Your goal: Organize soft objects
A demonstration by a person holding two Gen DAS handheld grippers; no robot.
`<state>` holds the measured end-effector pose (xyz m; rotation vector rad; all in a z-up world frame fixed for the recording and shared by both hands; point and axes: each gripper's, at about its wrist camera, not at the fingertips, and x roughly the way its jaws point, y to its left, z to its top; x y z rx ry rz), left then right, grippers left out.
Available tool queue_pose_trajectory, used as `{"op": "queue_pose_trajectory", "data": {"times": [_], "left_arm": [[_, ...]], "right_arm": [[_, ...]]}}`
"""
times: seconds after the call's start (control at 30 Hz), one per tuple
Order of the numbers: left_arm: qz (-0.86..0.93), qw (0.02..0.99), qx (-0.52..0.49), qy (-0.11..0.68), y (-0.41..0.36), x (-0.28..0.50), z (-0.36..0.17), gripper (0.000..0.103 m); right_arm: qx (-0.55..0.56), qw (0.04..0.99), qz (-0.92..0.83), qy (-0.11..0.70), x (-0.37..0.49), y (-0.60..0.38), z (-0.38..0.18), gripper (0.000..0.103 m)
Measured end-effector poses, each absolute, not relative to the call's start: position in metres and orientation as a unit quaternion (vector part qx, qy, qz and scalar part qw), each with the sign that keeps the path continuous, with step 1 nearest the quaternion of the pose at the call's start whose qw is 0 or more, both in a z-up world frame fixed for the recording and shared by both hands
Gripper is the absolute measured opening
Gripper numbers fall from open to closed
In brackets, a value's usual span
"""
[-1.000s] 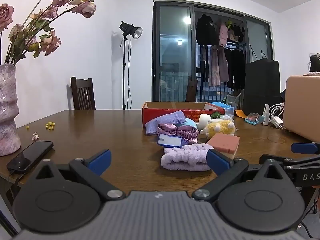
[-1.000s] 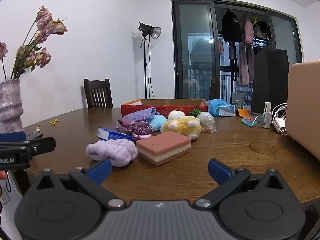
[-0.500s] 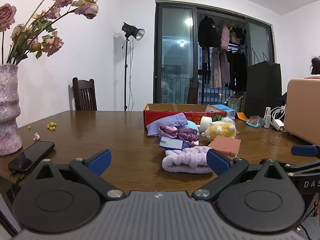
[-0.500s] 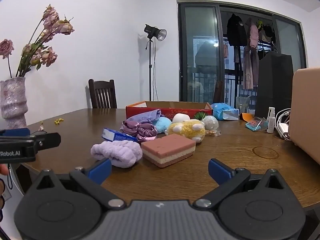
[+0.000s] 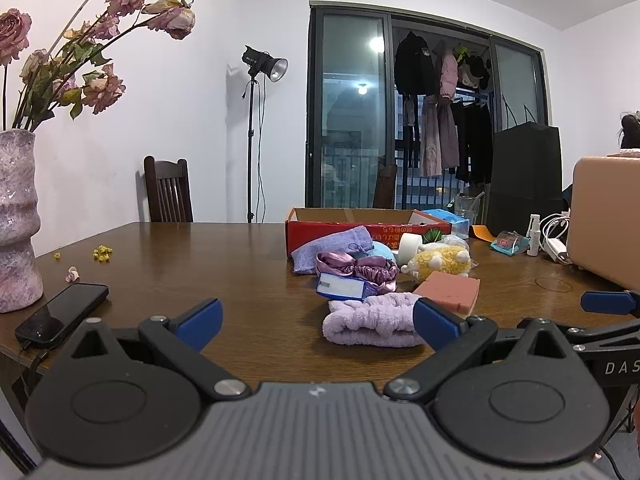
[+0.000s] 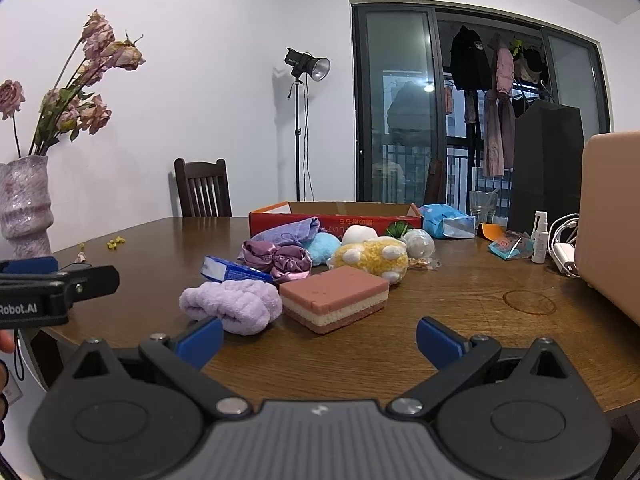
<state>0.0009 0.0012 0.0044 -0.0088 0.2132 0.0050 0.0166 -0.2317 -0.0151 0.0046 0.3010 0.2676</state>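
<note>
Soft objects sit bunched at the centre of your right-wrist frame on the brown counter (image 6: 460,332): a lilac fluffy headband (image 6: 232,304) touching a pink layered sponge (image 6: 336,298), with a yellow plush toy (image 6: 372,258), purple satin scrunchies (image 6: 280,260) and a blue tissue pack (image 6: 232,272) behind, all in front of the red cardboard box (image 6: 336,218). Your right hand-held gripper (image 6: 318,338) is spread wide and empty at the lower centre, short of the sponge. Your left hand-held gripper (image 5: 318,318) is spread too, holding nothing, with the headband (image 5: 370,322) just inside its right finger.

Bare table (image 6: 360,360) before headband (image 6: 232,304), sponge (image 6: 334,298)
</note>
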Motion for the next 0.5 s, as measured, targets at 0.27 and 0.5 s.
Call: {"op": "queue_pose_trajectory", "data": {"times": [0.27, 0.5], "left_arm": [[0.001, 0.994, -0.008, 0.109, 0.0016, 0.0012, 0.0037, 0.103], [0.002, 0.994, -0.008, 0.110, 0.0022, 0.0014, 0.0030, 0.103]], "right_arm": [[0.000, 0.979, 0.134, 0.151, 0.0166, -0.2306, -0.0166, 0.103], [-0.001, 0.979, 0.134, 0.152, 0.0168, -0.2295, -0.0171, 0.103]]}}
